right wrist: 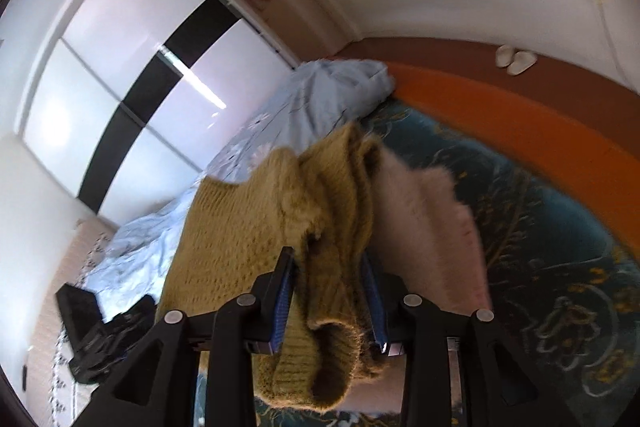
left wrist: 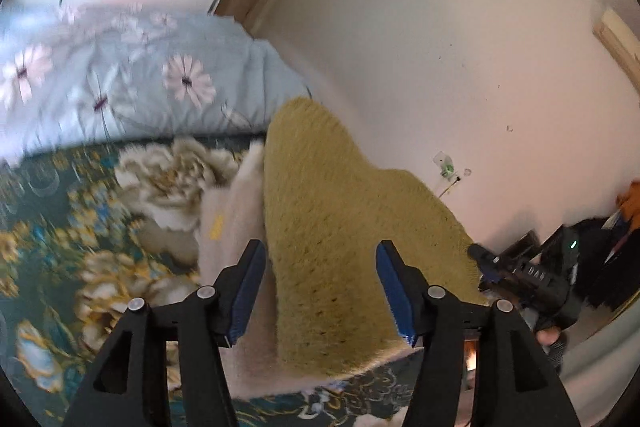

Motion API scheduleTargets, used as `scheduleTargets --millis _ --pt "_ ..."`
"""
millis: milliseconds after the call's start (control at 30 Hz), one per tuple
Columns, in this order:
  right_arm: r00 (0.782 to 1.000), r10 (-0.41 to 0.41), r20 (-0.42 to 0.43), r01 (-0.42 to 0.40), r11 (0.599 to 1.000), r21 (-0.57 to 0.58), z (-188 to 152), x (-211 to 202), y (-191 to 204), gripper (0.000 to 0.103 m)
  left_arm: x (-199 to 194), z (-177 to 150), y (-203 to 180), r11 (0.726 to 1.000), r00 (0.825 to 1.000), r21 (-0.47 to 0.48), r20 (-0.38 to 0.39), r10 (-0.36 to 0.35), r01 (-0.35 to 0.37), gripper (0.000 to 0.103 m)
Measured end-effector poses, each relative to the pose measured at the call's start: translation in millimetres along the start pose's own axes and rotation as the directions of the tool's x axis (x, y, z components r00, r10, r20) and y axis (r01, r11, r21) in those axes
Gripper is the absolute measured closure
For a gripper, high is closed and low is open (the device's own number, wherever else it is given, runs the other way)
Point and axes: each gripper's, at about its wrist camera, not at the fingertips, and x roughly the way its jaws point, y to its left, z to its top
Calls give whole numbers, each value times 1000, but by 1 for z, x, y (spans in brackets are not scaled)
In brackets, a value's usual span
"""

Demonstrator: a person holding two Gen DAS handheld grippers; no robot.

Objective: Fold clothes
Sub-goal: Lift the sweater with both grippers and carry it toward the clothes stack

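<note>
An olive-yellow knit sweater lies lifted over a pale pink fluffy garment on the dark floral bedspread. My left gripper is open, its blue-padded fingers apart on either side of the sweater's near edge. My right gripper is shut on a bunched fold of the sweater, with a cuff hanging below the fingers. The pink garment lies to the right of it. The right gripper also shows in the left wrist view, at the sweater's right edge.
A light blue daisy-print duvet is bunched at the back of the bed. A white wall stands right, a wardrobe with glossy doors left. Dark items lie on the floor. Slippers sit on the orange-brown floor.
</note>
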Motion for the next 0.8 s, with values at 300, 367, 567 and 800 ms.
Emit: scheduleTargets --millis 300,367,567,800 --pt "998 -58 2 54 921 -386 -20 1 92 70 11 -30 -61 946 997 320 -64 -30 49 44" --pt "987 -158 -10 138 893 -429 -27 18 92 70 17 -37 -57 936 997 351 -79 16 13 44" --pt "990 -122 -70 100 961 -256 -21 40 39 76 25 -41 -47 930 993 361 -117 -24 65 44" --pt "990 -119 -78 96 963 -250 -23 43 36 81 43 -35 -19 977 985 197 -167 -48 81 44"
